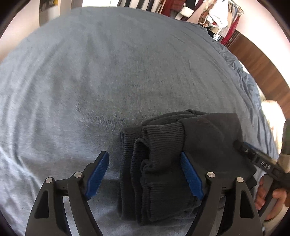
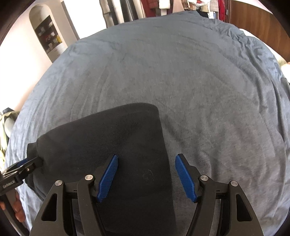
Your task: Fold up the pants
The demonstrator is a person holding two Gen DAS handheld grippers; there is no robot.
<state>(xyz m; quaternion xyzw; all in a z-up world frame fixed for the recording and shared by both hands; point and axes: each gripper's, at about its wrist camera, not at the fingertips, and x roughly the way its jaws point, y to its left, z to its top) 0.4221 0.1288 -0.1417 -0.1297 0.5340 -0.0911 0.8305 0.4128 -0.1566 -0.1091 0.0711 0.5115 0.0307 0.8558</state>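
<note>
Dark grey folded pants [image 1: 181, 154] lie on the blue-grey bed cover; their ribbed cuffs face the left wrist camera. My left gripper [image 1: 145, 161] is open, its jaws straddling the cuff end of the bundle. In the right wrist view the pants [image 2: 112, 145] show as a smooth folded slab. My right gripper [image 2: 146, 163] is open over the slab's right edge, one pad [image 2: 108, 176] above the fabric, the other beside it. The right gripper also shows in the left wrist view [image 1: 242, 145], and the left gripper in the right wrist view [image 2: 30, 163], each at an end of the pants.
The bed cover [image 1: 108, 72] spreads wide and slightly wrinkled beyond the pants. A wooden headboard [image 1: 257, 61] runs along the right. Hanging clothes [image 2: 163, 7] and a wall shelf niche [image 2: 49, 34] stand behind the bed.
</note>
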